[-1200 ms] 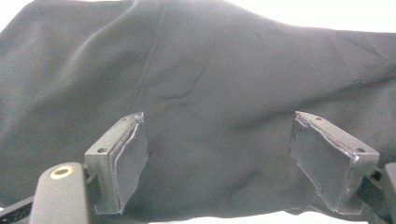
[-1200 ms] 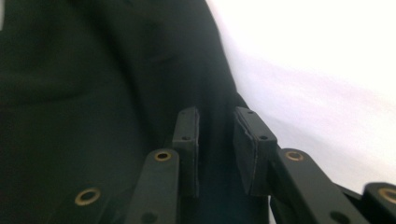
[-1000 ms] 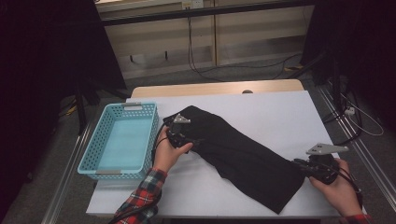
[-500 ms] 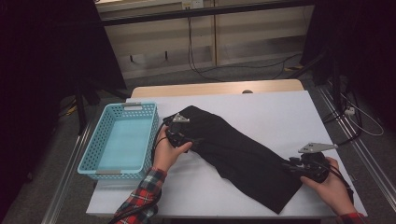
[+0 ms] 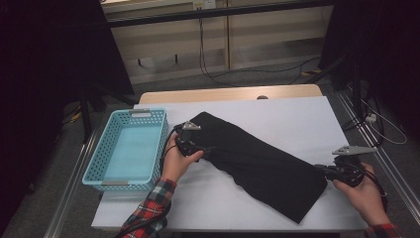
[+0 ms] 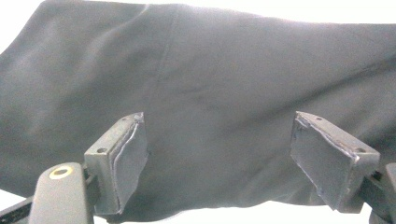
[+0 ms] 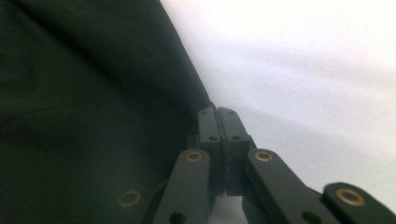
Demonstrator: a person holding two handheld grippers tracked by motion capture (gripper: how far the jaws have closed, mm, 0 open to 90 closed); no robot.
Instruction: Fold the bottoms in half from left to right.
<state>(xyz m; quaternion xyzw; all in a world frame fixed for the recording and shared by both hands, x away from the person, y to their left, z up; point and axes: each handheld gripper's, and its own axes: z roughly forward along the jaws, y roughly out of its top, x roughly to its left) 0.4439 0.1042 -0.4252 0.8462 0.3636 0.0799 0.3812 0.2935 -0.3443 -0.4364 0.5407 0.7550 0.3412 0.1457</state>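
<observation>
Two tools are working at a black cloth lying on the white desk.

In the high view, the black cloth (image 5: 257, 166) is lying slantwise across the desk (image 5: 297, 119), just beside the blue basket (image 5: 130, 148); the left tool (image 5: 204, 148) is resting at the cloth's upper left part, and the right tool (image 5: 322, 170) is meeting the cloth's lower right edge. In the left gripper view, the left tool (image 6: 233, 158) is standing released, its jaws wide apart over the cloth (image 6: 210, 79) and not pressing it. In the right gripper view, the right tool (image 7: 217, 122) has just been closing and is now clenched; its jaws are meeting at the edge of the cloth (image 7: 84, 107), but I cannot tell if fabric is caught between them.
</observation>
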